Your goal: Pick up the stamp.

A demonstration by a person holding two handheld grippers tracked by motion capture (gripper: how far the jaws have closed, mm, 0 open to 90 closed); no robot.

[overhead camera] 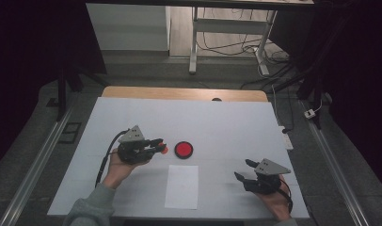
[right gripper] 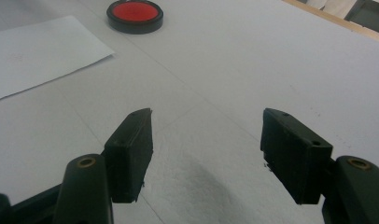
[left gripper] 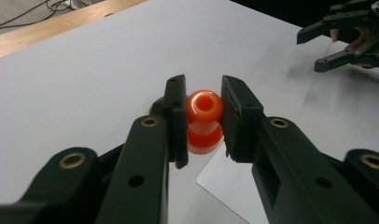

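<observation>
An orange knob-shaped piece (left gripper: 204, 116) with a round, hollow-topped head sits between the jaws of my left gripper (left gripper: 204, 93), which is shut on it. In the high view my left gripper (overhead camera: 160, 147) holds that orange piece (overhead camera: 164, 149) just left of a round red pad (overhead camera: 183, 149) with a black rim. A white sheet of paper (overhead camera: 181, 186) lies in front of the pad. My right gripper (overhead camera: 242, 168) rests at the right of the table, open, with nothing between its jaws (right gripper: 207, 116). The red pad (right gripper: 134, 14) and the paper (right gripper: 38, 51) lie beyond it.
A large white cover (overhead camera: 132, 117) spreads over the wooden table (overhead camera: 184, 93). A white power strip (overhead camera: 286, 139) lies off its right edge. Desk legs and cables (overhead camera: 255, 47) stand on the floor beyond. My right gripper (left gripper: 309, 52) shows far off in the left gripper view.
</observation>
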